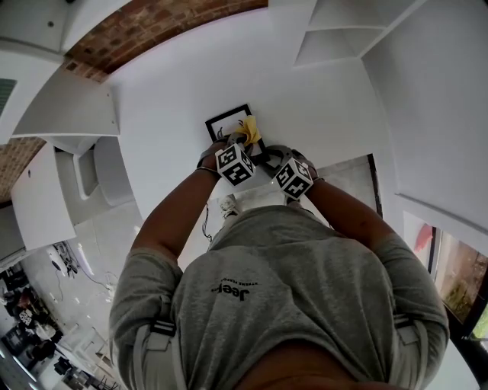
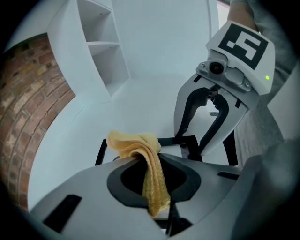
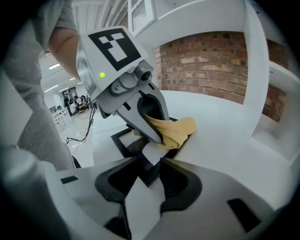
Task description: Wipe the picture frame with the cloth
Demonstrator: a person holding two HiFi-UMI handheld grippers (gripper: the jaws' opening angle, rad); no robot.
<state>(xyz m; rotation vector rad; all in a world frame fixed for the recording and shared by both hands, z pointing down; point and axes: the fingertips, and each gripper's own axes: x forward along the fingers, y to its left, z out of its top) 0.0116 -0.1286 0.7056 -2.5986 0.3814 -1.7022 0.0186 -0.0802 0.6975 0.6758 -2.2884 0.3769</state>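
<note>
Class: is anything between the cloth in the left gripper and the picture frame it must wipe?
Nothing visible is in the way. The cloth, clamped in the left gripper, overlaps the frame's edge. The right gripper is shut on a corner of the frame, beside the cloth rather than between the cloth and the frame.

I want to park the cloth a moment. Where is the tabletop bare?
Bare tabletop lies between the picture frame and the shelf unit, and towards the brick wall. Crowded at the frame: left gripper holding the cloth, right gripper clamping a corner.
</note>
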